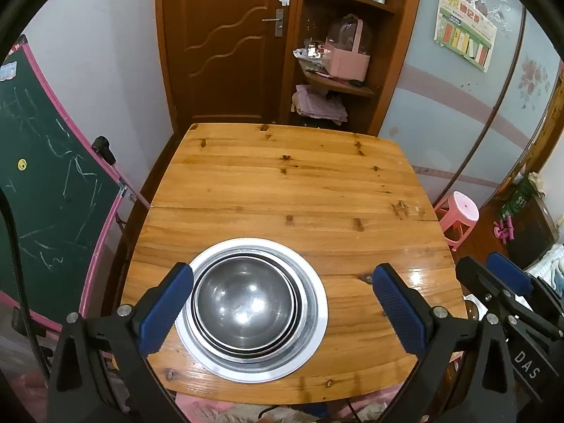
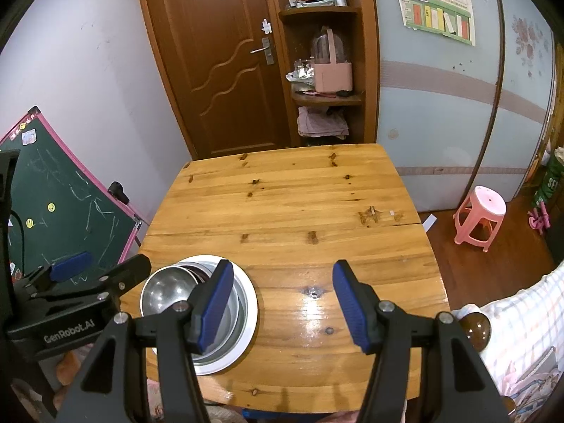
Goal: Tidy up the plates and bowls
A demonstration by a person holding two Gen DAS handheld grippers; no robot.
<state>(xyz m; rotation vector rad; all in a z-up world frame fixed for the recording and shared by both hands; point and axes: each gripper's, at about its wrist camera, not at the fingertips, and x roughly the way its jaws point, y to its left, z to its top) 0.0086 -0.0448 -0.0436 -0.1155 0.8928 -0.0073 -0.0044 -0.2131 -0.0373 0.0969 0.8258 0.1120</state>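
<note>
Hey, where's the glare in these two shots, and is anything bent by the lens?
Left wrist view: bright spots of glare inside the top steel bowl and a shiny patch on the table near the right edge. Right wrist view: a white sheen on the tabletop between the open fingers of the right gripper. Both views: fisheye curves the table edges and door, with dark corners.

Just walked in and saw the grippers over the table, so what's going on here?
A person holds two grippers above a wooden table. Metal bowls sit nested on a white plate near the front edge. The left gripper and right gripper are both open and hold nothing, so the dishes appear already stacked.
</note>
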